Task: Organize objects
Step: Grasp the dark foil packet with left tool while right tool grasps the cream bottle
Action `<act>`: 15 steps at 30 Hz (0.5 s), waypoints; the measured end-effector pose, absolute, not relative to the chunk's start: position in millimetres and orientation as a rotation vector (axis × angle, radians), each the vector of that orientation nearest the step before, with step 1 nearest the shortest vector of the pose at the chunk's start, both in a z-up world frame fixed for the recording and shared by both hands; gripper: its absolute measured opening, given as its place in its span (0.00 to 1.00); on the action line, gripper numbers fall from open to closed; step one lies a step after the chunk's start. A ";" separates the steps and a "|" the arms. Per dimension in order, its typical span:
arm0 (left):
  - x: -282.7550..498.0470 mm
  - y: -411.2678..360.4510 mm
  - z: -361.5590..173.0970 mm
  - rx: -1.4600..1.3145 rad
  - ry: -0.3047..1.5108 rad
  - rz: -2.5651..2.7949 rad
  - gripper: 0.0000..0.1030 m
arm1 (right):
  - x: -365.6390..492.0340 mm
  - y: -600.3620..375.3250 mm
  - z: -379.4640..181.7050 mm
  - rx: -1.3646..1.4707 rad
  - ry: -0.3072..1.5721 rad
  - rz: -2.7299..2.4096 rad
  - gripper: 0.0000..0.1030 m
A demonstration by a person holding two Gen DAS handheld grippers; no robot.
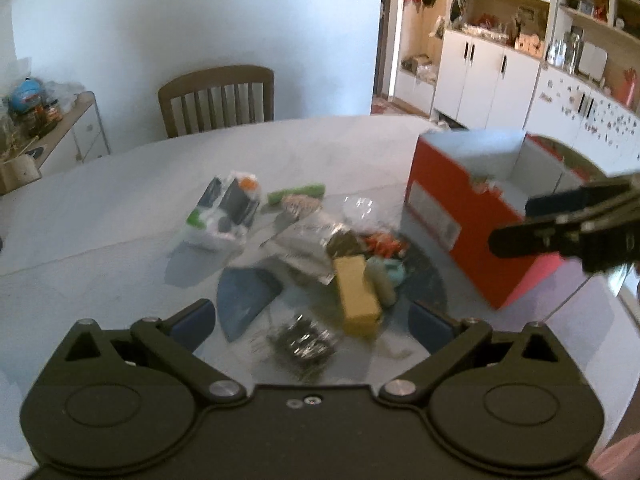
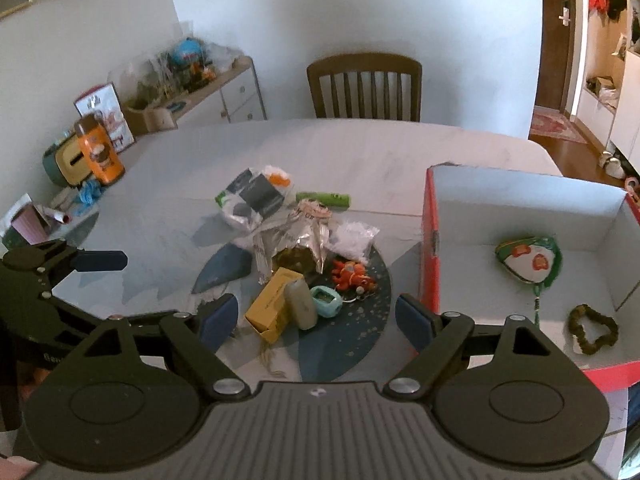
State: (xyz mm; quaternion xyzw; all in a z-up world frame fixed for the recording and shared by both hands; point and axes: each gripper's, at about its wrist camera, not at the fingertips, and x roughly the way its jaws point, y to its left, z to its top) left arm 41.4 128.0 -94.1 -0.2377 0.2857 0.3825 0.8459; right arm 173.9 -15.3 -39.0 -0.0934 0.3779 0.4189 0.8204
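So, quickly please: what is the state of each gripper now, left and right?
Left gripper: open, holding nothing, above the pile of objects.
Right gripper: open, holding nothing, beside the red box.

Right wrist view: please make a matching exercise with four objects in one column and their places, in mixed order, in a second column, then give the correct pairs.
Objects
1. dark green scrunchie
2. yellow cardboard box
3. orange bottle
4. green tube

Places
A. far left edge of the table
B. inside the red storage box, near corner
C. far side of the pile, toward the wooden chair
D. on the dark round mat, beside a beige bottle

Pairs: 1-B, 2-D, 3-A, 4-C
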 end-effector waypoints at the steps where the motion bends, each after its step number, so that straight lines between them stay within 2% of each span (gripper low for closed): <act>1: 40.7 129.4 -99.8 -0.504 0.612 0.801 0.99 | 174.4 -11.5 -41.6 -0.205 0.809 0.890 0.84; 15: 50.4 146.4 -150.7 -0.500 0.646 0.750 0.99 | 198.6 43.4 -89.0 -0.335 0.890 0.857 0.84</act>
